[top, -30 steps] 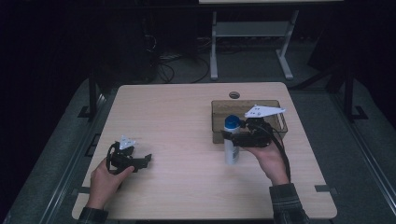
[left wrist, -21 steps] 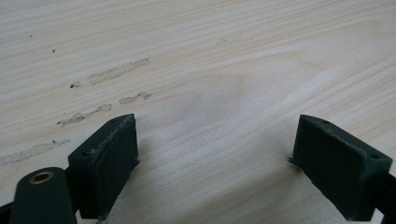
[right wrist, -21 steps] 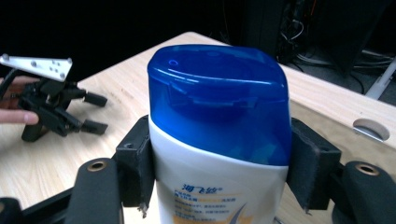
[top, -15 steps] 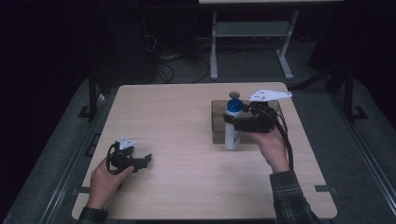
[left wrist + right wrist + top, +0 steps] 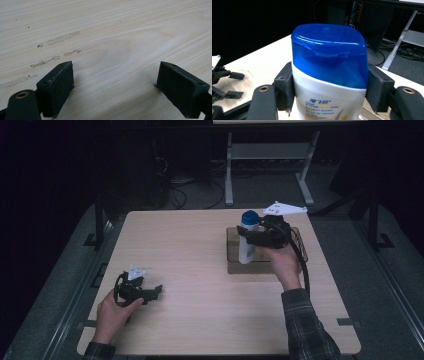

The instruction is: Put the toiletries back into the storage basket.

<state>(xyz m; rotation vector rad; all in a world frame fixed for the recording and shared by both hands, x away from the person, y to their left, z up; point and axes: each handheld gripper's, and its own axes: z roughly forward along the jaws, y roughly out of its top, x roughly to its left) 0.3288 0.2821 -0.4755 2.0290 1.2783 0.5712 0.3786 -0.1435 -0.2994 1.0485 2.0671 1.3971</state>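
- The right hand-held gripper (image 5: 253, 238) is clamped on a white bottle (image 5: 246, 248) with a blue cap (image 5: 250, 218); in the right gripper view both pads (image 5: 285, 86) press the bottle's (image 5: 329, 100) sides just under the cap (image 5: 329, 53).
- The bottle stands upright in the grip, over a brown tray (image 5: 235, 266) on the right half of the worktop (image 5: 200, 245) (whether its base touches the tray, I cannot tell).
- The left hand-held gripper (image 5: 157, 291) sits low near the worktop's front left corner, well apart from the bottle.
- In the left gripper view its jaws stand wide, with bare pale wood (image 5: 112, 50) between them and nothing held.
- The grey three-cornered plate (image 5: 284, 209) tops the right hand-held gripper.
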